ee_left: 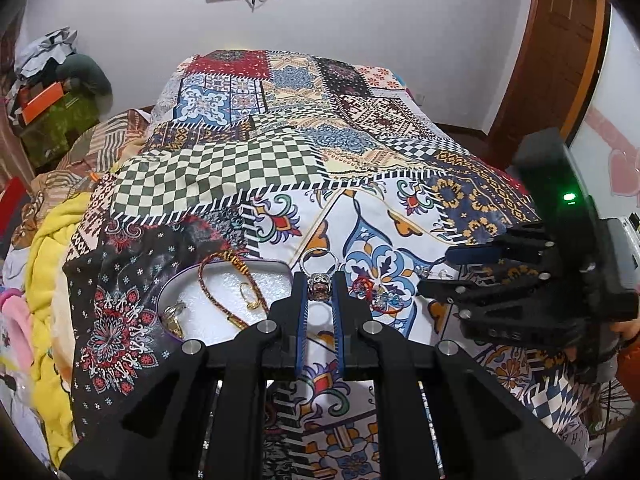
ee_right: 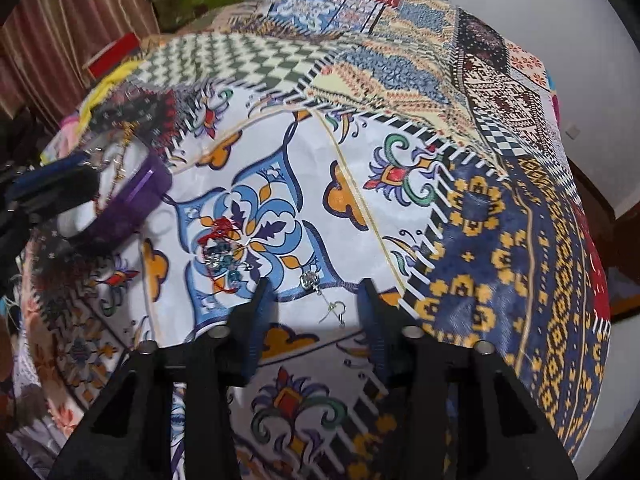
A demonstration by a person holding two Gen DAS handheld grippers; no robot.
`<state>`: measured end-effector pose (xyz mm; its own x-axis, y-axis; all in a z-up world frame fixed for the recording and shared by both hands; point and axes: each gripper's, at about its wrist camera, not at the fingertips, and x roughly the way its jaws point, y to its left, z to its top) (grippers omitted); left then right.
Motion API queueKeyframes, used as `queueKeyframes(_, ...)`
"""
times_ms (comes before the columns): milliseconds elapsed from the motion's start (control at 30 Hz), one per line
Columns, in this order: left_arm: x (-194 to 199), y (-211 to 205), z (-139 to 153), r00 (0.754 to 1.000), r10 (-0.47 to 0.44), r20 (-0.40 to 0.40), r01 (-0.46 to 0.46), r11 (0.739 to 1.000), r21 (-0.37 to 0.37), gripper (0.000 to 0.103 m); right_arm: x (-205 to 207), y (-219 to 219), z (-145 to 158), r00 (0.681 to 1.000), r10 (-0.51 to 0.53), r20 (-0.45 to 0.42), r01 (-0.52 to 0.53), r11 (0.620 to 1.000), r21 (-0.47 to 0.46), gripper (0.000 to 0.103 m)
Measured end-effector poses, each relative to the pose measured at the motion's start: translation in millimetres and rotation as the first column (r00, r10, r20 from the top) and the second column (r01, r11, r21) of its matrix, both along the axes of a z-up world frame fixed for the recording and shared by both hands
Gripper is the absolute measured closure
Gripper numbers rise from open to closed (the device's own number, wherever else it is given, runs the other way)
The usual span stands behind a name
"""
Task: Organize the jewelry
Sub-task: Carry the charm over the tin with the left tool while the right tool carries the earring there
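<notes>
Jewelry half sorted on a patchwork bedspread [ee_left: 280, 168]: left tongs [ee_left: 320, 296] clamp a silver ring [ee_left: 319, 280] beside the purple tin [ee_left: 224, 300] already holding a braided cord [ee_left: 212, 280], while right tongs [ee_right: 316, 296] gape over loose earrings [ee_right: 320, 292] and a red-blue tangle [ee_right: 220, 248]

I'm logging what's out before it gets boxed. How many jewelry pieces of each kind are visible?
Rings: 2 (ornate silver ring, small gold ring)
Cord bracelets: 2 (braided red-gold cord, red string with blue beads)
Silver hook earring: 1
Unclear gold piece: 1
Total: 6
</notes>
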<state>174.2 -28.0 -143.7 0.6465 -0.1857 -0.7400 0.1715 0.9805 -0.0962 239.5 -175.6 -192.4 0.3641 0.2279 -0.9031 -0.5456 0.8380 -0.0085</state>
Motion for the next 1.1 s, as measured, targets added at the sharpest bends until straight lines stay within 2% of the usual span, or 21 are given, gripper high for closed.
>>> queueKeyframes(133,-0.8,4.5,-5.5,1.000,0.011,-0.008,-0.011,1.000,0.002,0.093,2.6,-0.1,-1.6,1.000,0.006,0.008,-0.006,1.000,-0.008,0.085)
queueKeyframes(167,-0.9,5.6,-6.2,1.000,0.013,-0.010,-0.013,1.000,-0.001,0.093,3.2,-0.3,-1.8,1.000,0.006,0.010,-0.006,1.000,-0.007,0.093)
queueKeyframes(200,-0.4,6.8,-6.9,1.000,0.016,-0.012,-0.016,1.000,-0.003,0.093,3.1,-1.2,-2.2,1.000,0.005,0.008,-0.005,1.000,-0.005,0.094)
queueKeyframes(433,-3.5,15.6,0.5,0.999,0.040,0.007,-0.040,0.999,-0.006,0.093,1.4,-3.3,13.2,0.999,-0.020,0.042,0.018,0.999,0.039,0.094)
queueKeyframes(667,-10.1,32.1,18.7,0.996,0.079,0.048,-0.078,0.997,-0.014,0.093,-5.2,-4.4,50.2,0.992,-0.036,0.122,0.026,0.996,0.083,0.094)
queueKeyframes(867,-18.1,50.5,35.0,0.990,0.117,0.082,-0.115,0.993,-0.031,0.093,-13.8,5.0,88.6,0.978,-0.034,0.208,0.005,0.991,0.135,0.094)
queueKeyframes(1100,-28.5,71.9,49.2,0.982,0.154,0.112,-0.150,0.988,-0.041,0.093,-28.2,32.8,117.2,0.963,0.000,0.269,-0.056,0.978,0.200,0.094)
